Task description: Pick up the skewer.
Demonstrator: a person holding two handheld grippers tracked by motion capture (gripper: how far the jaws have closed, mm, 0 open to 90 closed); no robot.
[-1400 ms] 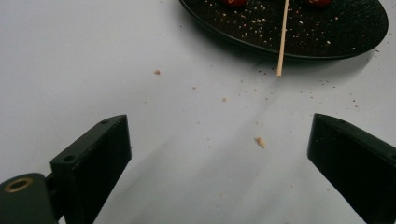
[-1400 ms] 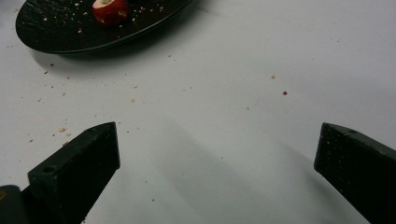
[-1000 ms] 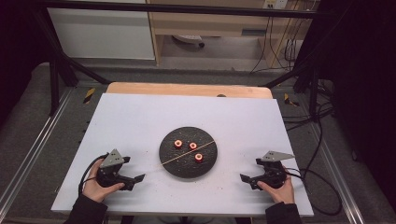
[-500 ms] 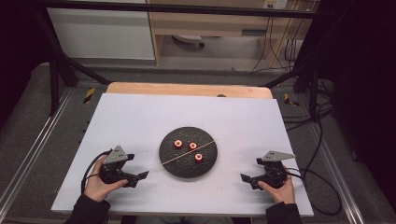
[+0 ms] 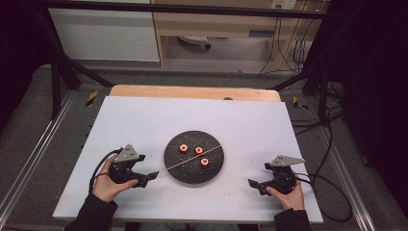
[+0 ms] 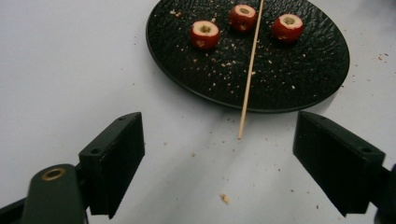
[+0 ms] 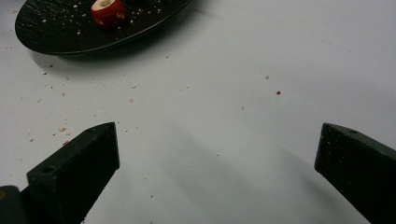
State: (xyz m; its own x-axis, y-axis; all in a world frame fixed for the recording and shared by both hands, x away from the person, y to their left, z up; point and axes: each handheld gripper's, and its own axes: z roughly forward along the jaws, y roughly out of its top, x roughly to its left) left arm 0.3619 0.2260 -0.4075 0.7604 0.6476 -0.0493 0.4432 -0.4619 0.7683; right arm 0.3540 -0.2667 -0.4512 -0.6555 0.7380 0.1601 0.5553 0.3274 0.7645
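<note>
White tabletop [image 5: 144,125] covers the work surface, with a strip of bare wood showing along its far edge and dark floor with cables beyond. Crumbs lie scattered on the white surface around the plate.

Ahead of the left gripper [image 5: 153,175], whose jaws stand spread wide with nothing between them, a wooden skewer [image 6: 250,65] lies slanting across a round black plate [image 6: 308,79]. The skewer's near tip overhangs the plate rim and rests on the table just in front of the gap between the jaws, not touching either one. On the plate sit 3 cored red fruit pieces [image 6: 204,34], 2 on one side of the skewer and 1 on the other; the middle piece lies just beside the stick.

Well apart on the other side of the plate, the right gripper [image 5: 251,183] rests low on the table in the person's hand, its jaws also spread wide and empty. In the right gripper view the plate rim and 1 fruit piece sit far ahead and to the left of its jaws.
</note>
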